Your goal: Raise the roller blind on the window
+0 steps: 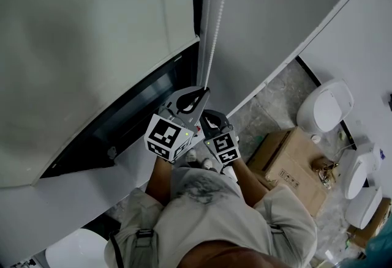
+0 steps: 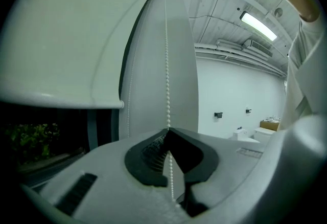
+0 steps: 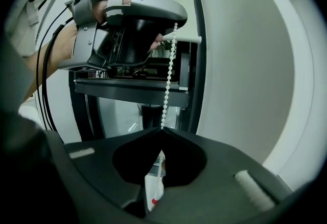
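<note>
White-walled room, concrete floor, window on the person's left. roller blind is partly down: its bottom bar sits above a dark strip of window with greenery outside. bead chain hangs just beside the blind's edge, against the frame.

Both tongs are on the same strand. left gripper has jaws together, clamped on the chain, beads running through the pad tips. right gripper is directly below it, jaws also pinched on the chain. Short run of chain between them looks taut.

Risks, my read:
- Beads are small and the pads grip only at the very tips, so a hard tug could let the chain slip through.
- Grippers are nearly stacked, close to the person's torso. Not much stroke left, so a regrip looks due. If both let go at once, the blind may run back down.
- Pulling away from the wall rather than straight down could jump the chain off its sprocket or jam it.
- Can't tell which strand raises the blind; the wrong one lowers it.

Writing: marker cube on each gripper shows only black-and-white squares, no text. cardboard box on the floor has printed marks, too small to read. white ceramic fixtures beside it show no label.
</note>
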`<state>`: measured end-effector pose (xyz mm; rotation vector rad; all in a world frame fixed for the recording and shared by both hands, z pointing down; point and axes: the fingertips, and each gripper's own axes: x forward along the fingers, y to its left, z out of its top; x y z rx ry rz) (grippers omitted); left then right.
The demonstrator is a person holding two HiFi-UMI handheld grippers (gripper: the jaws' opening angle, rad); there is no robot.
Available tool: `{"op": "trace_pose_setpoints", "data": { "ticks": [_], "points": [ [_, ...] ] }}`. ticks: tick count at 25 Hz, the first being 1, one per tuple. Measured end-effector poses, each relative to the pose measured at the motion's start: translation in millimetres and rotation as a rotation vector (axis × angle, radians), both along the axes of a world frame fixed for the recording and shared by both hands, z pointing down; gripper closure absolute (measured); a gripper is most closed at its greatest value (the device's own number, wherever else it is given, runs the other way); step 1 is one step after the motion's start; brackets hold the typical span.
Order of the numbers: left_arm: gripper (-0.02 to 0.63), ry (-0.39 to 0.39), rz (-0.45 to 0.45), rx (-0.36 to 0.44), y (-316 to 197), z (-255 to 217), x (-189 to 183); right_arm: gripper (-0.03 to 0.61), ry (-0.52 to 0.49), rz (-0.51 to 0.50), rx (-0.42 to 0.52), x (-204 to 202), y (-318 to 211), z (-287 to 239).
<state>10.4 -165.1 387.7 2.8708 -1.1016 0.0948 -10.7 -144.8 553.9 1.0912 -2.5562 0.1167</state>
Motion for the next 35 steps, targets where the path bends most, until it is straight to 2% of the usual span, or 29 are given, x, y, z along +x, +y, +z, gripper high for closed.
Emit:
{"op": "trace_pose_setpoints", "data": {
  "ticks": [9, 19, 24, 35],
  "points": [
    [0.601, -0.01, 0.012, -0.075, 12, 35, 1, 0.566, 0.041, -0.011, -0.059, 2, 12, 34],
    [0.601, -0.014, 0.002, -0.062, 12, 34, -4, 0.558, -0.012, 0.016, -0.028, 6, 20, 23],
    [0.601, -0.012, -0.019, -0.062, 7, 31, -12, 0.515, -0.059, -0.002, 0.043, 10, 26, -17],
    [0.601, -0.003, -0.03, -0.059, 9, 28, -11, 0.516, -0.183, -0.024, 0.205, 21, 22, -148]
  ]
}}
